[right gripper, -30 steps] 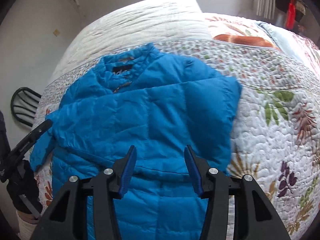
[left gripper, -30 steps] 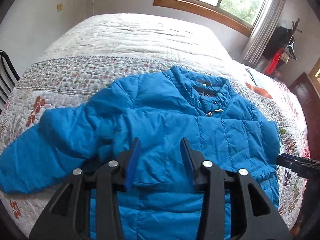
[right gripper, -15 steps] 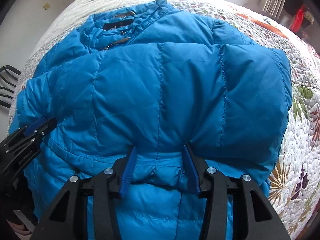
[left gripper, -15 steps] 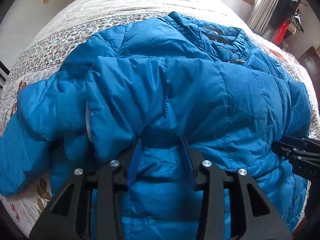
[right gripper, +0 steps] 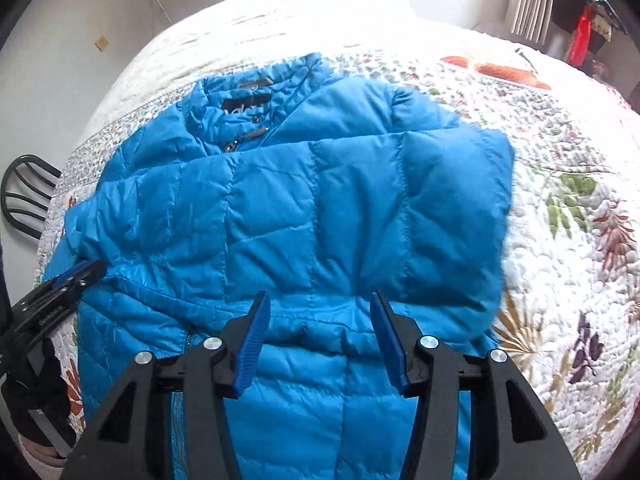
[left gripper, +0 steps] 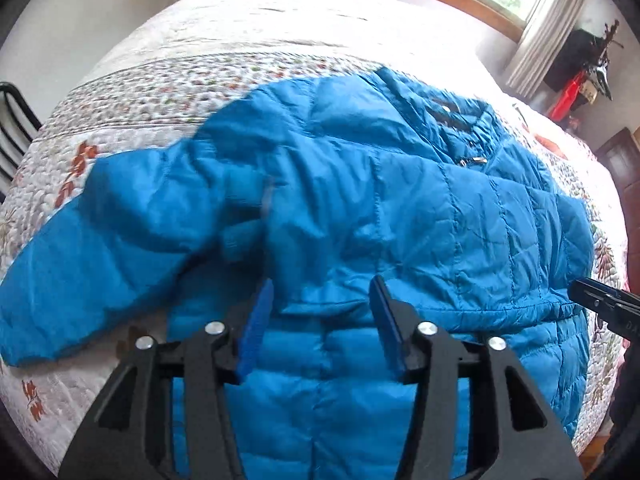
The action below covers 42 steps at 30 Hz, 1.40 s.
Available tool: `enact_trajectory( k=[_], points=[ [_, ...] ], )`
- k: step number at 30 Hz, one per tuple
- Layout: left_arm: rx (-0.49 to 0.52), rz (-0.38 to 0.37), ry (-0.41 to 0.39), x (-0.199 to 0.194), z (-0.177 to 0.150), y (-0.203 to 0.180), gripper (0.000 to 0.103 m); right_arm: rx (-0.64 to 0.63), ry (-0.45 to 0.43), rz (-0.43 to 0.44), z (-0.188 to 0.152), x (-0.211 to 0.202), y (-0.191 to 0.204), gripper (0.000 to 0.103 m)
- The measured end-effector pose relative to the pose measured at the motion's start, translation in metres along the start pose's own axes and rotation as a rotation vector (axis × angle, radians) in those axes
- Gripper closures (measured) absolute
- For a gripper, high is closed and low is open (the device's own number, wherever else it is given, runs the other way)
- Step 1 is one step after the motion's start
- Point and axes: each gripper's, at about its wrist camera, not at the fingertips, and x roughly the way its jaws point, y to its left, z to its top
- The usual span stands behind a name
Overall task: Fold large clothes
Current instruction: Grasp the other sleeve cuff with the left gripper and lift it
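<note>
A blue puffer jacket (left gripper: 400, 208) lies front-up on the bed, collar away from me. One sleeve is folded across its chest (right gripper: 360, 208); the other sleeve (left gripper: 100, 248) lies spread out to the left. My left gripper (left gripper: 320, 284) hovers over the folded edge near the jacket's left side. Its jaws are opening and its blue pads (left gripper: 256, 328) do not press the fabric. My right gripper (right gripper: 318, 296) stands over the same edge further right, its jaws opening slightly, nothing pinched. Each gripper shows in the other's view: the left gripper (right gripper: 76, 276), the right gripper (left gripper: 596, 296).
The bed carries a white floral quilt (right gripper: 560, 240) with bare room to the right and beyond the collar. A black chair (right gripper: 28, 196) stands at the left. An orange cloth (right gripper: 496, 70) lies at the far right, with a curtain (left gripper: 540, 28) and a dark rack (left gripper: 584, 64) beyond.
Both grippers came in close onto the folded jacket edge, then drew back. Fabric that bunched between the fingers half a second ago now lies free, and the left jaws stand wider.
</note>
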Motion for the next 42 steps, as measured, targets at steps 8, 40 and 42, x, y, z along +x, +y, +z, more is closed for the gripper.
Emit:
enact_trajectory(
  k=[8,40,42],
  points=[
    [-0.432,0.194,-0.026,-0.055,-0.06,0.189,0.046,0.018,-0.006,0.028,-0.019,-0.026,-0.017,0.048],
    [-0.954,0.157,-0.295,-0.078,-0.11,0.385,0.093,0.021,0.116,-0.029,-0.03,0.03,-0.008,0.048],
    [-0.902,0.164,-0.339,-0.094,-0.099,0.37,0.094,0.019,0.116,-0.026,-0.029,0.027,-0.008,0.048]
  ],
)
